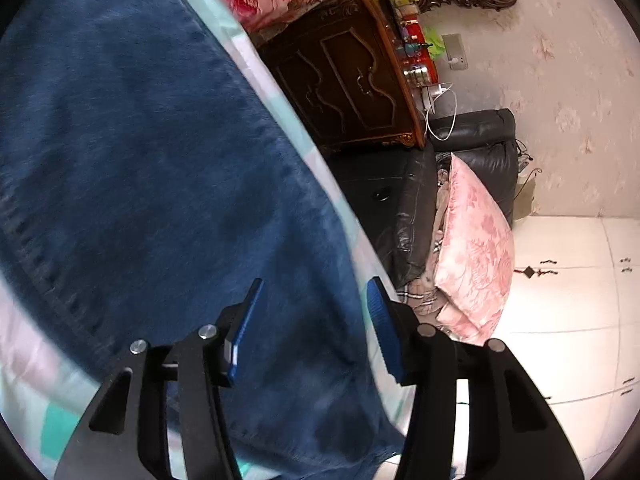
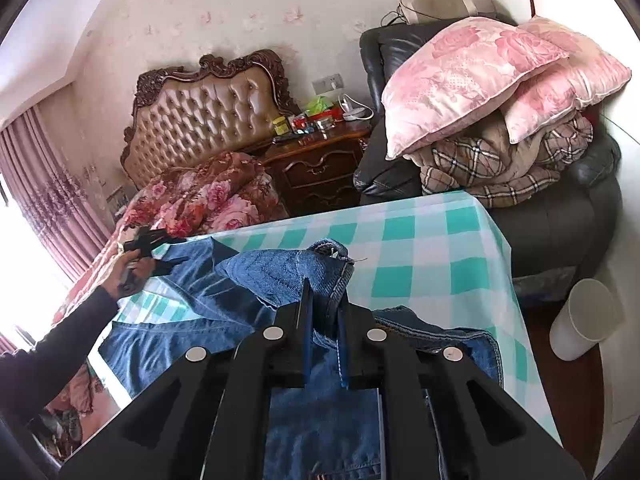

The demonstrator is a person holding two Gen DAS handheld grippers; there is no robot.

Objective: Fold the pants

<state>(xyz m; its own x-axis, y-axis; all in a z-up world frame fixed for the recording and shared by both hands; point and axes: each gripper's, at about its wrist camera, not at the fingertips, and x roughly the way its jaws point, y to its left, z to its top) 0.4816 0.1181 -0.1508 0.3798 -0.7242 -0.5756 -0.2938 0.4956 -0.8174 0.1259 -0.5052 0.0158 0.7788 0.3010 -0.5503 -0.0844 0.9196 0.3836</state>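
Blue denim pants (image 2: 180, 336) lie spread on a table under a teal-and-white checked cloth (image 2: 420, 248). My right gripper (image 2: 324, 308) is shut on a bunched edge of the pants, and that fold stands up above the rest of the fabric. In the left wrist view the pants (image 1: 160, 160) fill most of the picture. My left gripper (image 1: 314, 320) hovers over them near the cloth's edge, jaws apart, with nothing pinched between the blue pads (image 1: 244, 328). The right wrist view shows a hand holding the left gripper (image 2: 180, 251) at the pants' far left end.
A black leather armchair (image 2: 560, 216) with pink pillows (image 2: 460, 76) and a plaid blanket stands just beyond the table. A dark wooden nightstand (image 2: 320, 168) and a bed with a floral quilt (image 2: 208, 196) are behind. A white bin (image 2: 586, 320) stands on the floor at right.
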